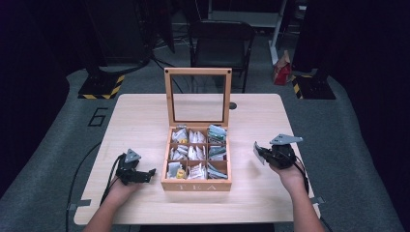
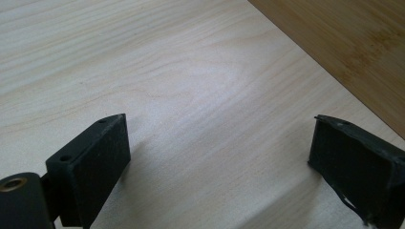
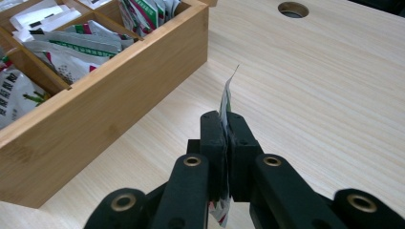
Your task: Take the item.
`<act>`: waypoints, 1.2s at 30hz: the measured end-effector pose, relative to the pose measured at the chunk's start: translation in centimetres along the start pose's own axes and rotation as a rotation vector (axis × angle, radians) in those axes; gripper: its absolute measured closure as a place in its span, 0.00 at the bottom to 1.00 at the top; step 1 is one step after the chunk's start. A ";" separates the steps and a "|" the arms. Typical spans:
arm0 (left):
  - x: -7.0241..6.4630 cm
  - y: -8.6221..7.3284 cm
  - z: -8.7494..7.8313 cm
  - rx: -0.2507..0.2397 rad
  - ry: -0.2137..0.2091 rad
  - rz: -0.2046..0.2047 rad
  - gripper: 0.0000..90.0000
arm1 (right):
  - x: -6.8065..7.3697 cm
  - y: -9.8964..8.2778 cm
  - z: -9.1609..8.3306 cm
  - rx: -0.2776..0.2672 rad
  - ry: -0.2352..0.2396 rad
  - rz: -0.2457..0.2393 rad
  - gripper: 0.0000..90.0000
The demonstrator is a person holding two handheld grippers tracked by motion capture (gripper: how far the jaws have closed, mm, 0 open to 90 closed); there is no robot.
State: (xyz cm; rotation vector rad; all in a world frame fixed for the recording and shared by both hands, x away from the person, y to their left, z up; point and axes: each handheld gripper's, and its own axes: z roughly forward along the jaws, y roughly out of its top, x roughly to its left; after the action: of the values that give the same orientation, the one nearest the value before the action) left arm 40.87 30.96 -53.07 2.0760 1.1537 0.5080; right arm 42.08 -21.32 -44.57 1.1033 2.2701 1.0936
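The right gripper [image 3: 224, 138] is clenched on one tea packet [image 3: 225, 98], held edge-on above the bare table [image 3: 325, 95], just off the tea box [image 1: 196, 183] toward three o'clock. In the high view this gripper [image 1: 263, 153] sits at the box's three o'clock. The left gripper [image 1: 145, 174], at the box's nine o'clock, has its jaws spread wide with nothing between them, low over the table. The wooden box has nine compartments in three rows of three, holding packets; the one at its five o'clock corner looks nearly bare. Its glass-paned lid [image 1: 197, 96] stands upright at twelve o'clock.
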 end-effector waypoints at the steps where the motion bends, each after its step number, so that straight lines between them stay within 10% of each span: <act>1: 0.0 0.0 0.0 0.000 0.000 0.000 0.07 | 0.0 -0.1 0.0 0.000 -0.007 0.001 0.97; 36: 0.0 0.0 0.0 0.000 0.000 0.000 0.07 | 0.3 -1.8 2.5 0.105 -0.023 -0.045 0.97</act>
State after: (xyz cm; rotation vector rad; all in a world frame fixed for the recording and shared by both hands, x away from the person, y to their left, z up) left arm 40.87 30.96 -53.06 2.0764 1.1535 0.5076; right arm 42.54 -20.58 -47.57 1.0930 2.3462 0.9496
